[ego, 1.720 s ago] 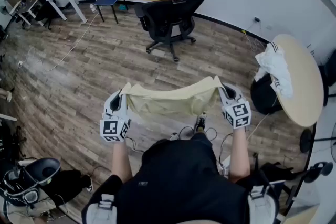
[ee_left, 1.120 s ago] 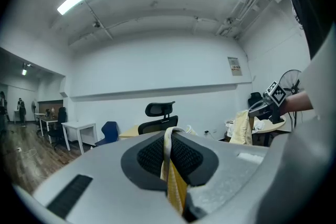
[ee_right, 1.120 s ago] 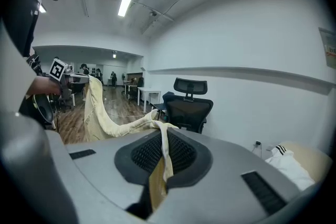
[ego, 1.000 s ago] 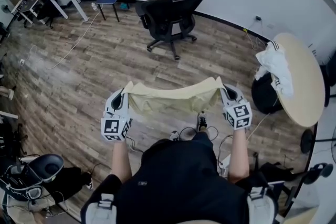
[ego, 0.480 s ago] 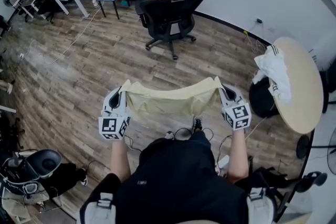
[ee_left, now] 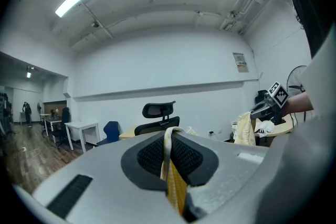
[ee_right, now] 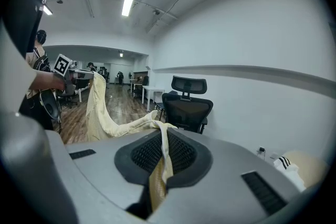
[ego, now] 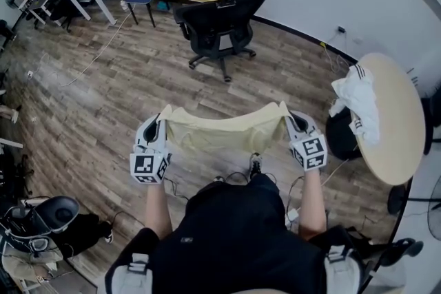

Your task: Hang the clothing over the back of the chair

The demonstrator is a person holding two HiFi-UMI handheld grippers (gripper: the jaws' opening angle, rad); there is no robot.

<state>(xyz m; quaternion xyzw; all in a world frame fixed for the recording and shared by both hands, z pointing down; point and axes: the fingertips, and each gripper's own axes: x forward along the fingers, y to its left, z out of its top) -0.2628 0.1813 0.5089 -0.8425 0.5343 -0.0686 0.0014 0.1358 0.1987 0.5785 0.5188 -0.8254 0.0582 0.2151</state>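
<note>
The left gripper [ego: 160, 126] and right gripper [ego: 289, 122] each clamp one end of the pale yellow fabric garment [ego: 224, 134], which stretches between them. The black mesh office chair [ego: 219, 18] stands well apart at twelve o'clock.

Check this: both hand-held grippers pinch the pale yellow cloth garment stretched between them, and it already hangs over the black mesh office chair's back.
Not yet hung. The left hand-held gripper and right hand-held gripper pinch the pale yellow cloth garment stretched between them, but the head view shows the black mesh office chair standing bare, apart from it.
</note>
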